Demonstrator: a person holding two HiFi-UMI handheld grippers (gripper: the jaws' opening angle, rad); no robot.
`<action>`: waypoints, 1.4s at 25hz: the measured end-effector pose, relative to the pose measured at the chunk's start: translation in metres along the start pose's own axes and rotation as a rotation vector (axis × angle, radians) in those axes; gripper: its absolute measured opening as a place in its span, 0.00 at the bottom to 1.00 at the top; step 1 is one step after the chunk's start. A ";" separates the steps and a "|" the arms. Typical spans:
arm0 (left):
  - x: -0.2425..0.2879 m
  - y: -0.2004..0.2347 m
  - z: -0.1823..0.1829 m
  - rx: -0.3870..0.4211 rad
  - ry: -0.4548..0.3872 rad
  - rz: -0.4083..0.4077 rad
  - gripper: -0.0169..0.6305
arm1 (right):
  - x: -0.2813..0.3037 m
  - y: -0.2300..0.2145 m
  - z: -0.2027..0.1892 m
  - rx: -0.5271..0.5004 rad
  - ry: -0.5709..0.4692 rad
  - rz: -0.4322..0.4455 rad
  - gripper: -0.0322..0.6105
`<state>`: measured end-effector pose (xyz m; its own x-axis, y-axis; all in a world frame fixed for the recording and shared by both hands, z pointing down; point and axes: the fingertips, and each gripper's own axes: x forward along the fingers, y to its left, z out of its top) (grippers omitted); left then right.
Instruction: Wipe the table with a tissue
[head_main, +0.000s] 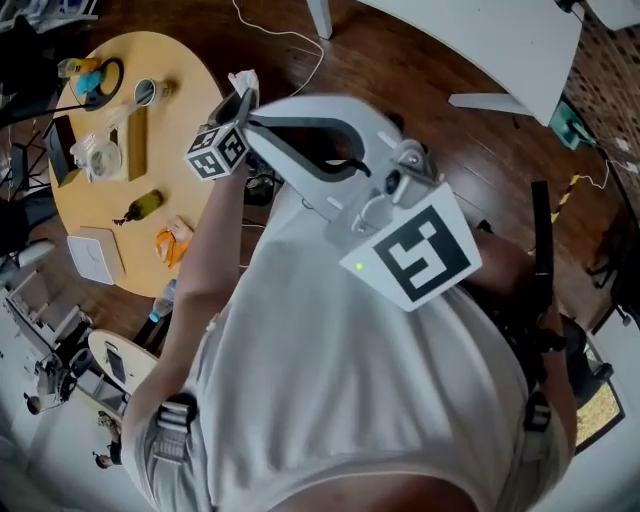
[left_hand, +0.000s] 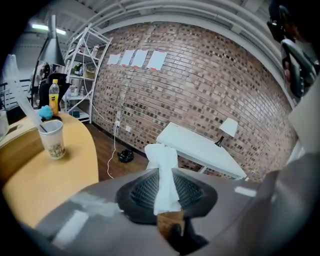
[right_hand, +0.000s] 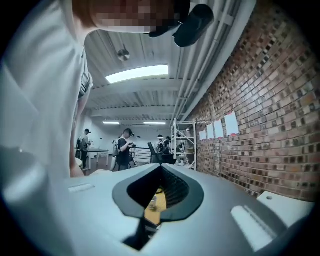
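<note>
A white tissue (left_hand: 160, 152) stands up between the pads of my left gripper (left_hand: 165, 175), which is shut on it. In the head view that tissue (head_main: 243, 80) and the left gripper (head_main: 238, 100) hang just off the right edge of the round yellow table (head_main: 190, 80). In the left gripper view the table (left_hand: 45, 180) lies to the left and below. My right gripper (head_main: 258, 125) is raised close under the head camera, in front of the person's white shirt. In its own view the right gripper (right_hand: 161, 170) has its jaw tips together with nothing between them.
On the yellow table stand a paper cup (left_hand: 52, 140), a yellow bottle (left_hand: 53, 95), a white box (head_main: 95, 255) and an orange packet (head_main: 172, 243). A white desk (left_hand: 200, 147) stands by the brick wall, and a cable (head_main: 300, 45) runs over the wooden floor. People (right_hand: 125, 147) stand far back.
</note>
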<state>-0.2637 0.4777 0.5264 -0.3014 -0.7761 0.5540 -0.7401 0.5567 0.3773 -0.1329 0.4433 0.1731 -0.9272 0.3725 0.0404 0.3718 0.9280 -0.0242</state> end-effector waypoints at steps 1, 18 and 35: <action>0.008 -0.009 0.004 0.002 -0.001 -0.001 0.15 | -0.008 -0.014 -0.002 -0.007 -0.003 -0.025 0.06; 0.121 -0.180 0.059 0.111 0.015 -0.170 0.16 | -0.206 -0.280 -0.180 0.179 0.191 -0.495 0.06; 0.195 -0.273 0.101 0.172 0.046 -0.369 0.16 | -0.263 -0.337 -0.228 0.312 0.292 -0.561 0.06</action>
<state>-0.1812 0.1439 0.4564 0.0277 -0.8984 0.4384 -0.8844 0.1824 0.4297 -0.0033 0.0344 0.3987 -0.9086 -0.1342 0.3956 -0.2298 0.9514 -0.2052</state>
